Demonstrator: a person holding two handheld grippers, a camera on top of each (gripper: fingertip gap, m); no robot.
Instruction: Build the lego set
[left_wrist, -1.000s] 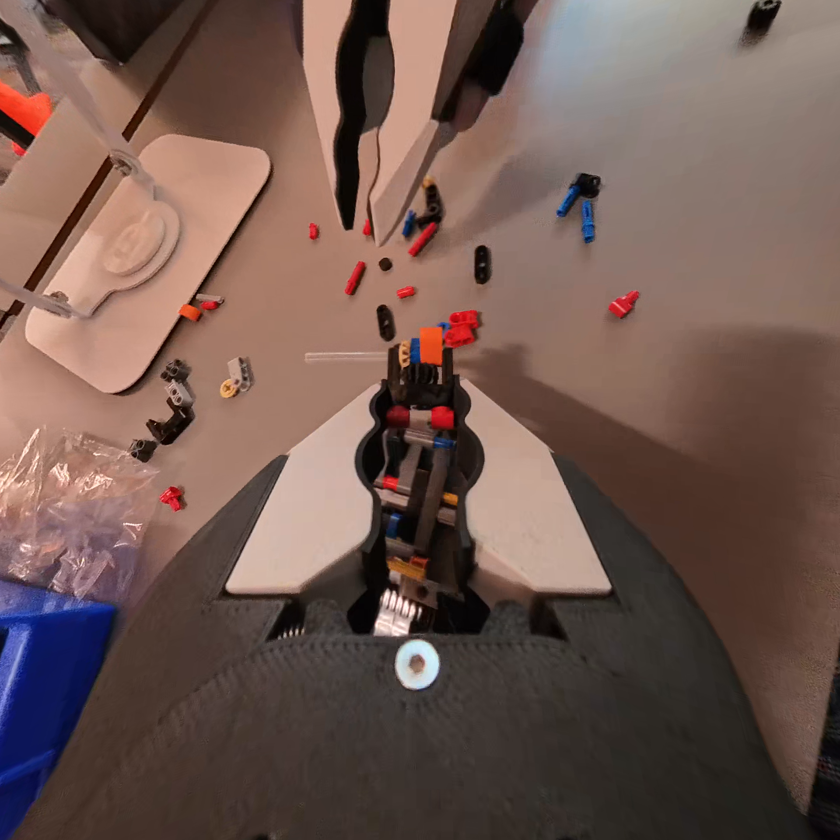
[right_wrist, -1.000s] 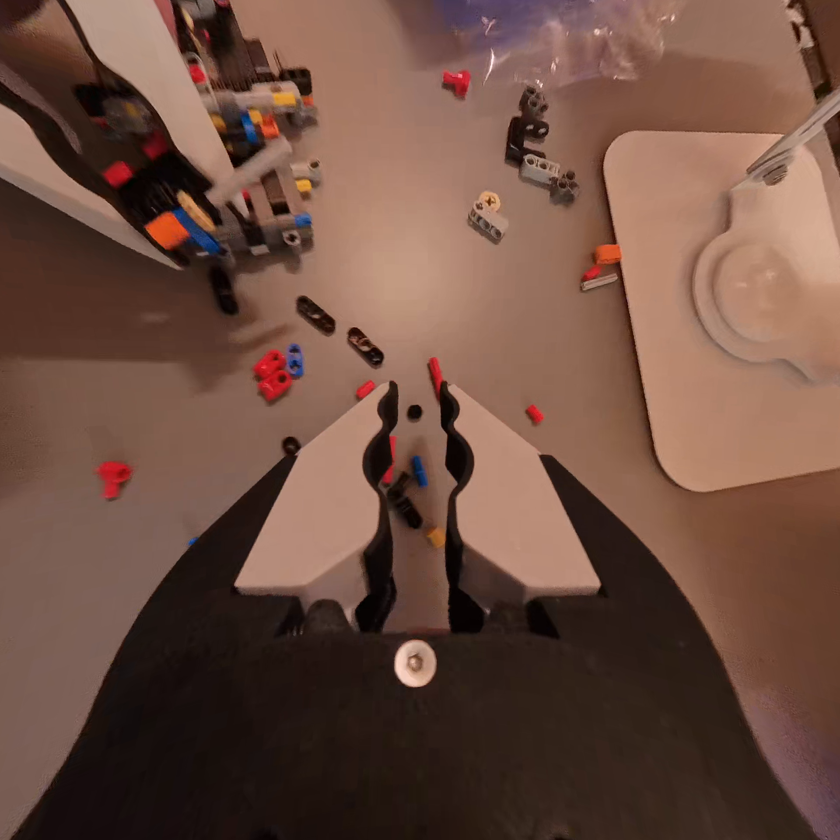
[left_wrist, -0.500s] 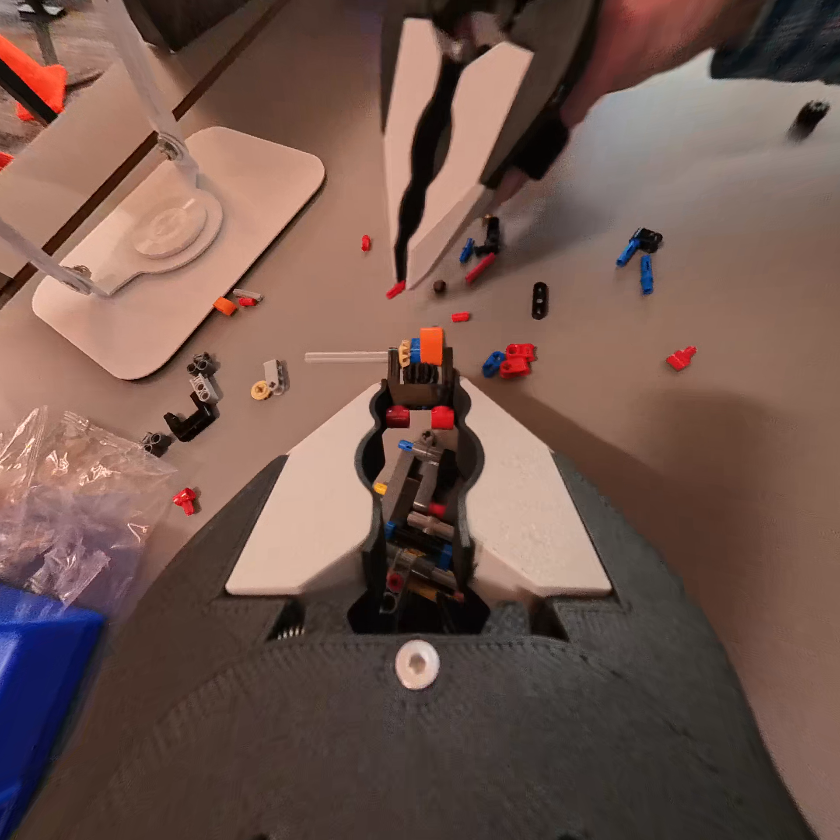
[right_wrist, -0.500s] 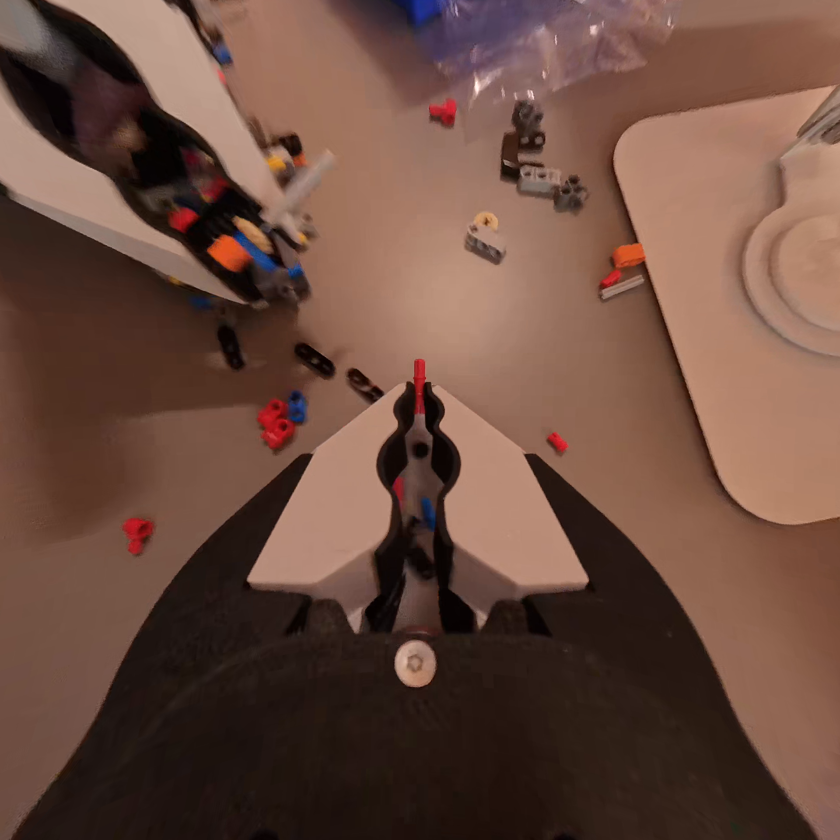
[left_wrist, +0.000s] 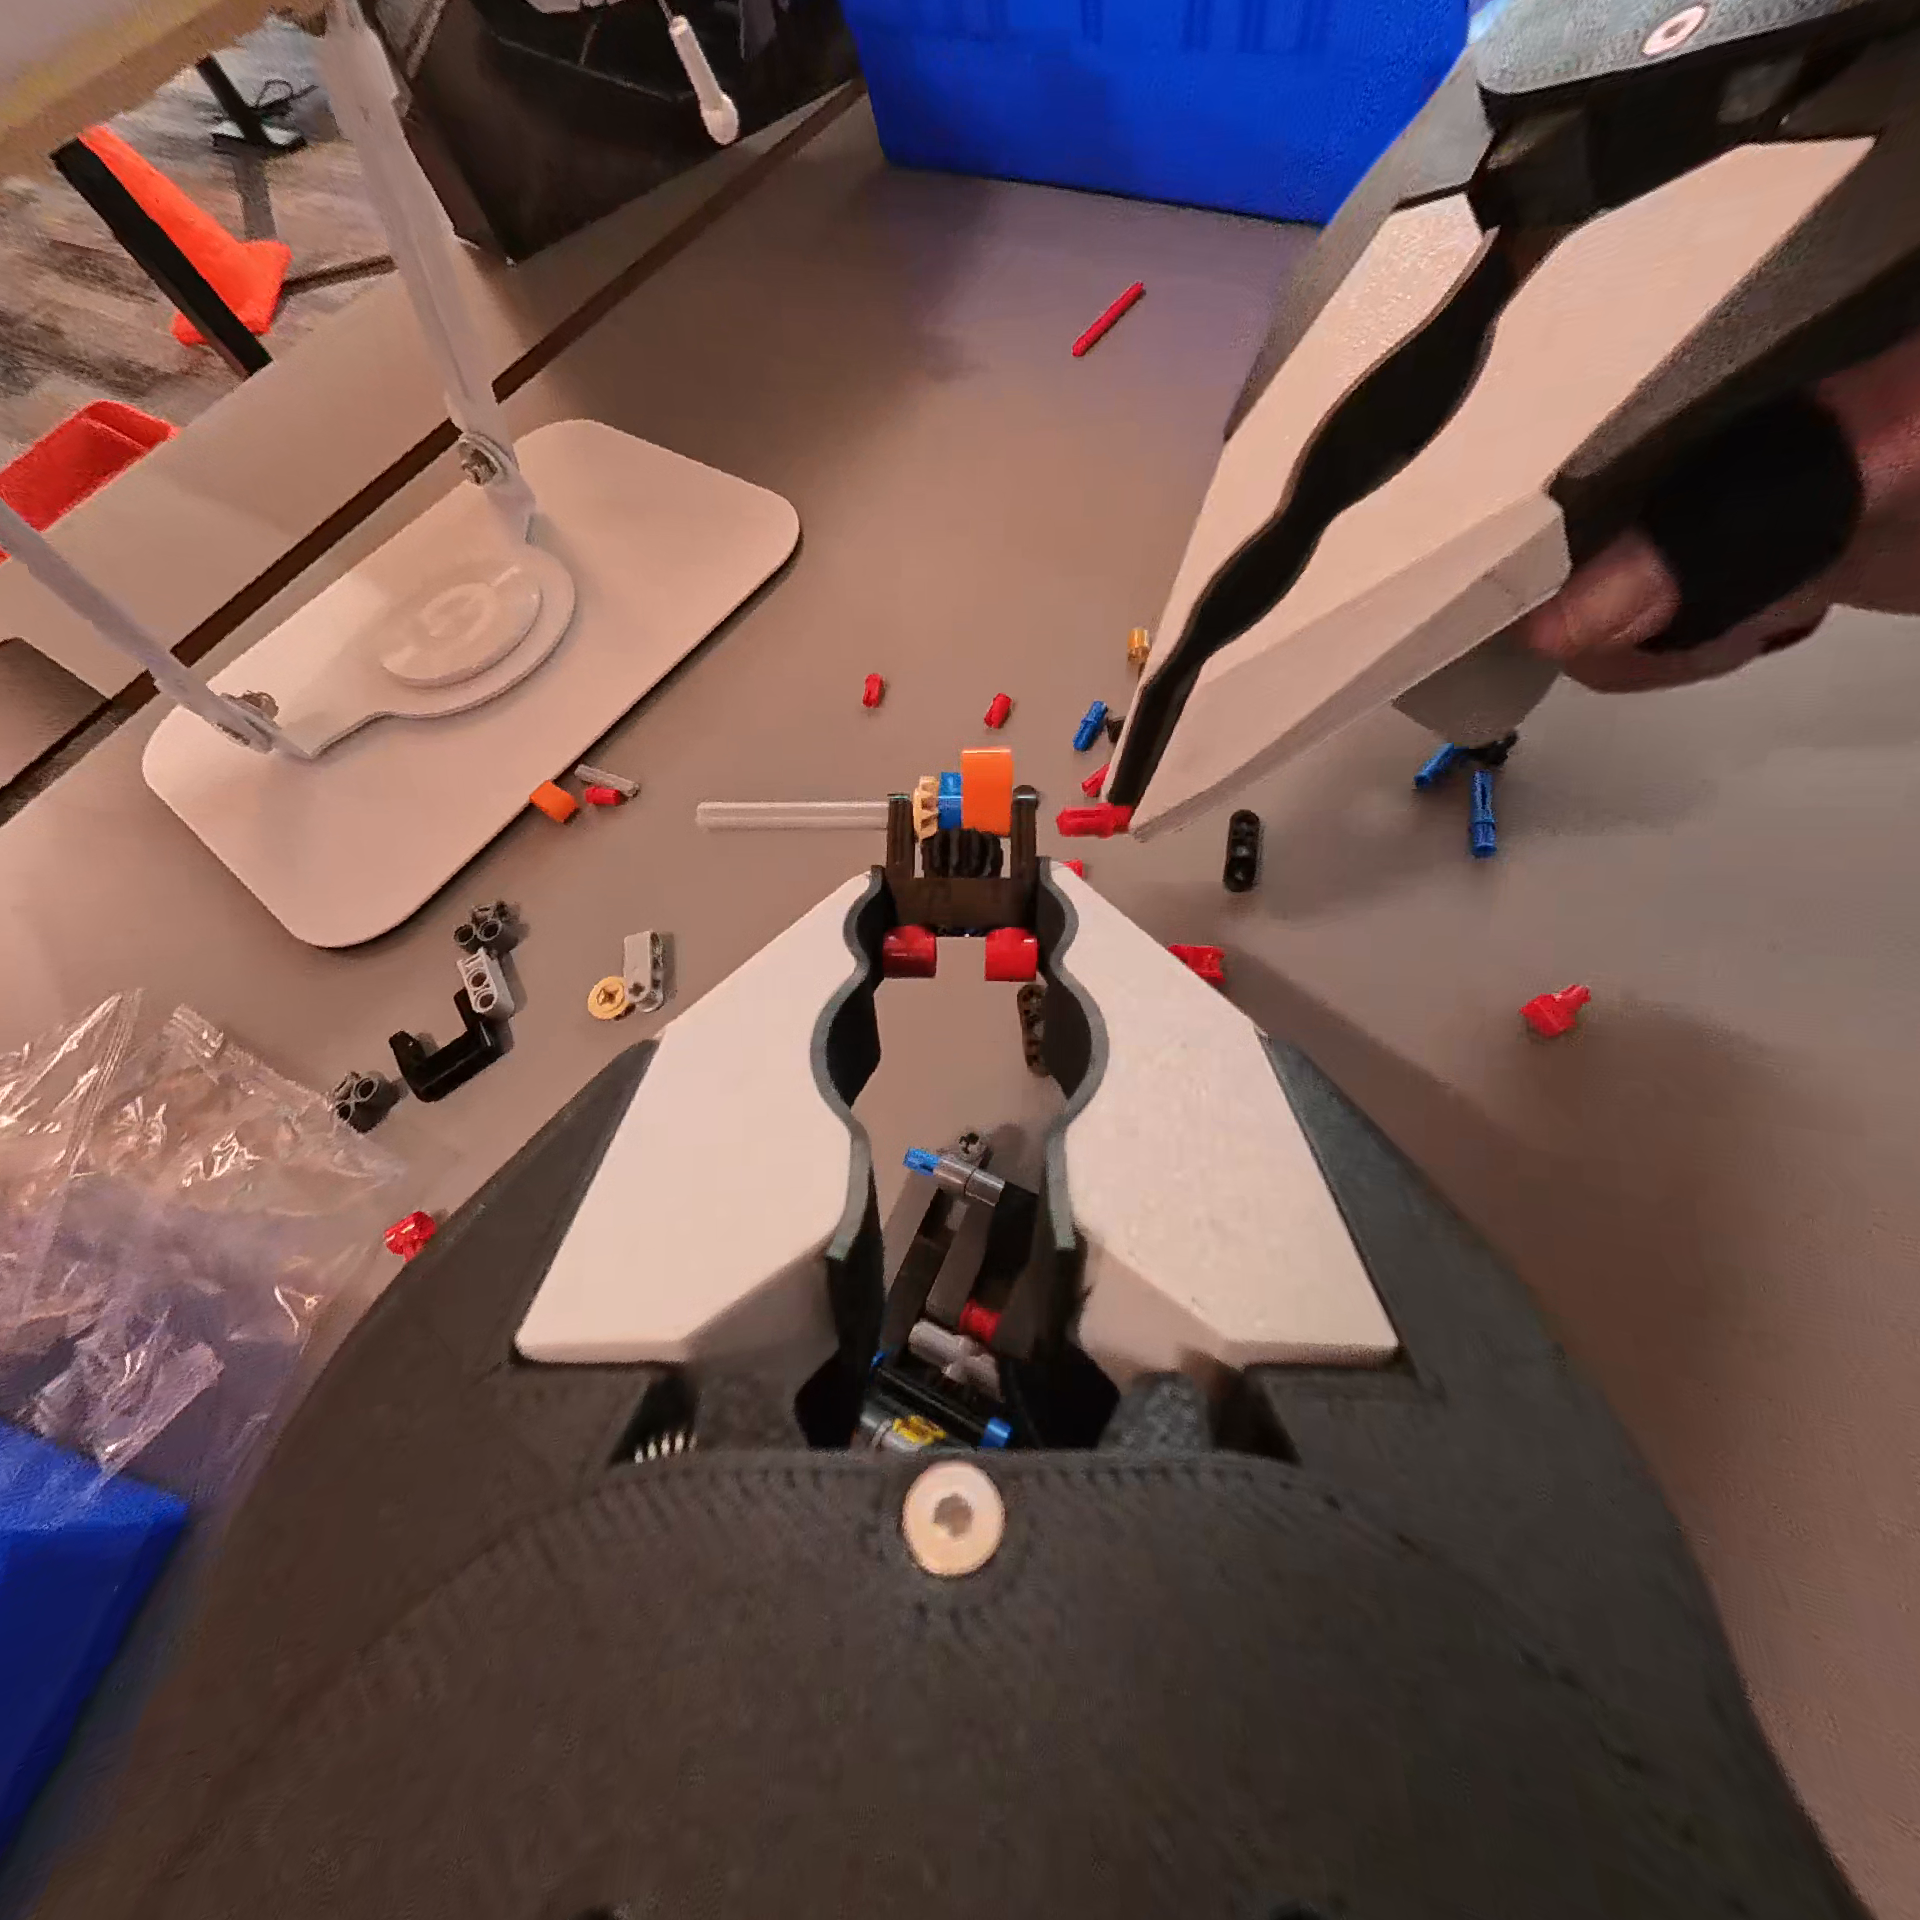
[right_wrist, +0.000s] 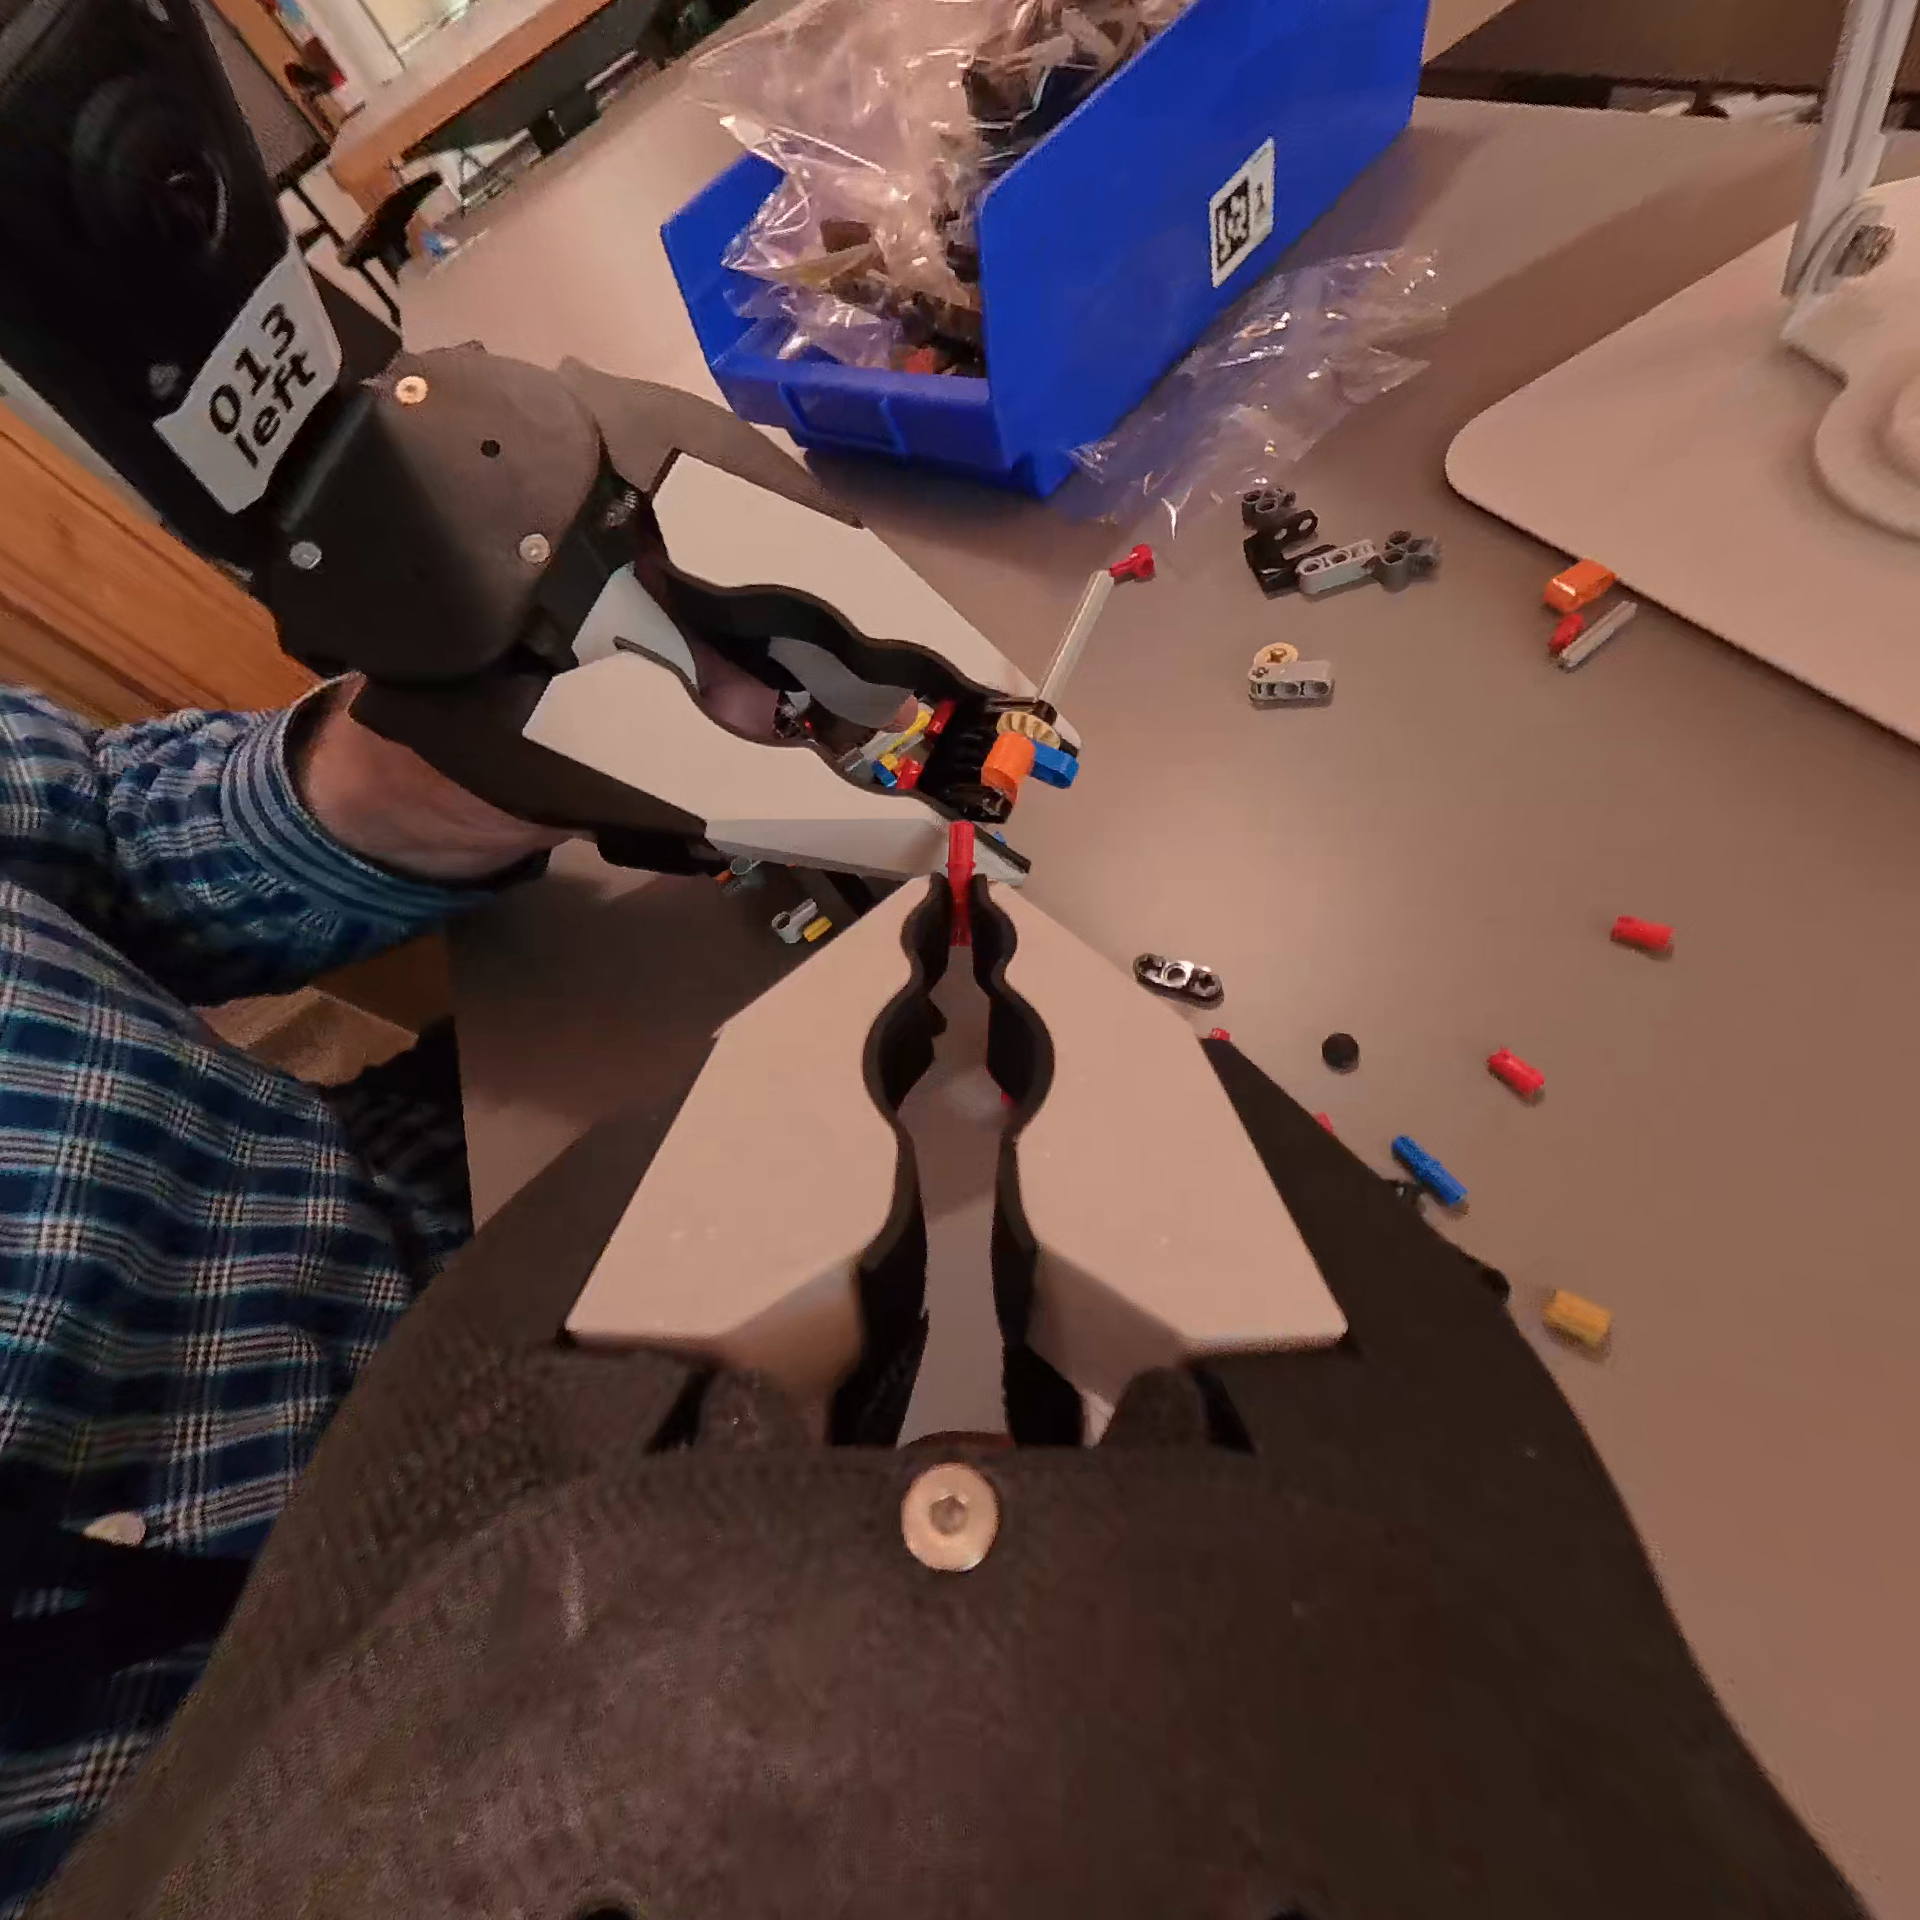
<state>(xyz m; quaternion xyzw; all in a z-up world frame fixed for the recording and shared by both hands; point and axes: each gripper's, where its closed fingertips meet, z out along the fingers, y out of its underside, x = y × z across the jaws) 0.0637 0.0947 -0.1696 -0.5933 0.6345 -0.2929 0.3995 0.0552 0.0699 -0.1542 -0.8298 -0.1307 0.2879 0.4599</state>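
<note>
Above the table: left gripper (left_wrist: 961, 914) clamps the black multicoloured lego assembly (left_wrist: 961, 831).
Right gripper (right_wrist: 961, 894): pinching a small red plastic pin (right_wrist: 960, 868), tip just beside the assembly.
Advice: align pin with hole, push straight, brace assembly.

A white printed tag (right_wrist: 252, 393) sits on the left gripper's (right_wrist: 1023, 774) black body; a white code sticker (right_wrist: 1242, 216) marks the blue bin (right_wrist: 1091, 291).
</note>
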